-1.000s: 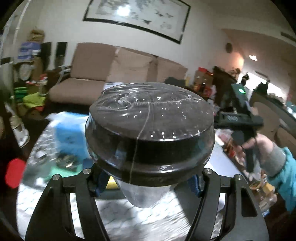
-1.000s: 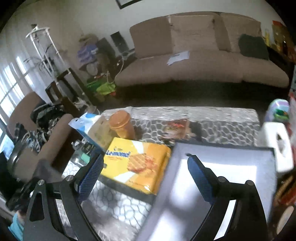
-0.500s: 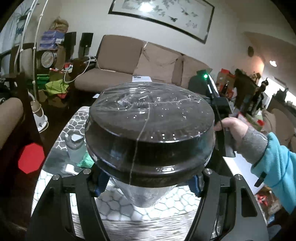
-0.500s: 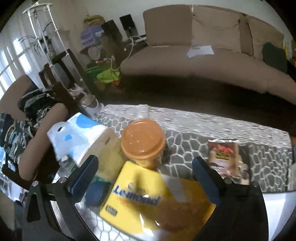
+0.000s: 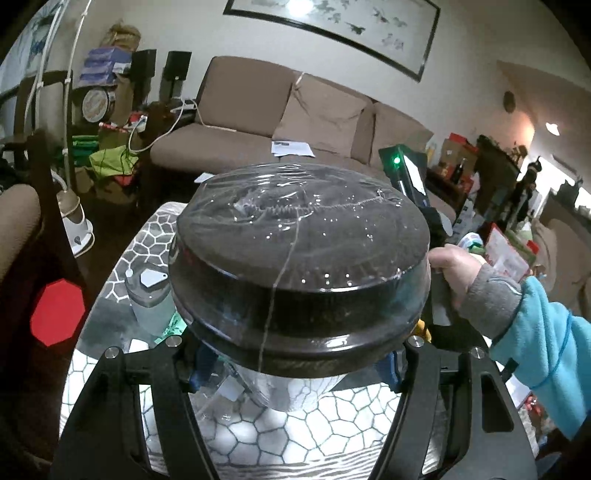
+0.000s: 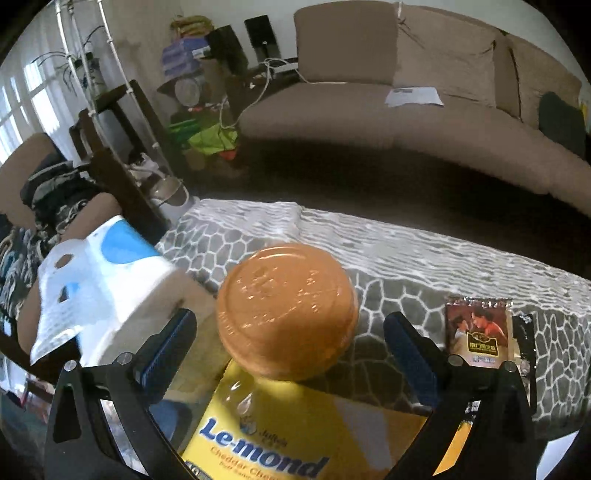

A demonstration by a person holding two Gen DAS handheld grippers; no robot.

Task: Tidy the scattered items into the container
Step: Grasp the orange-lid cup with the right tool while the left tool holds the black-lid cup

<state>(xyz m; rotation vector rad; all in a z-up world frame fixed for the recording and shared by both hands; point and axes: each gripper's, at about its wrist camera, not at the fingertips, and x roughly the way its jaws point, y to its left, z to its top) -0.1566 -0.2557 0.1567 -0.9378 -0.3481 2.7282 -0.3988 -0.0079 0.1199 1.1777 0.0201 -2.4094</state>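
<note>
A table with a grey-and-white hexagon-patterned cover (image 6: pixel 413 266) fills the foreground, and behind it a long brown sofa (image 6: pixel 406 92) runs along the wall, a sheet of white paper (image 6: pixel 413 96) lying on its seat. From the left wrist view a framed wide painting (image 5: pixel 332 27) hangs above that sofa, and a red octagon (image 5: pixel 57 312) sits off to the left.

The left gripper (image 5: pixel 291 365) is clamped on a clear plastic cup with a dark brown shrink-wrapped lid (image 5: pixel 299 266); the cup stands upright, its long axis vertical, lid up and the tapered clear body pointing down between the blue pads. To the right, a hand in a teal sleeve with a grey cuff (image 5: pixel 456 269) carries the other tool, a green light glowing on it.

The right gripper (image 6: pixel 291 339) is spread wide, gripping nothing, its blue pads either side of an orange-lidded cup (image 6: pixel 288 310) that stands upright on the table. Just below, a flat yellow biscuit box (image 6: pixel 295 439) reads "Le-mond", with "Cheddar" under it; smaller print is unreadable. A white-and-blue tissue pack (image 6: pixel 99 280) lies to the left, a small brown sachet with a couple pictured on it (image 6: pixel 478 332) to the right, its writing too small to read.
</note>
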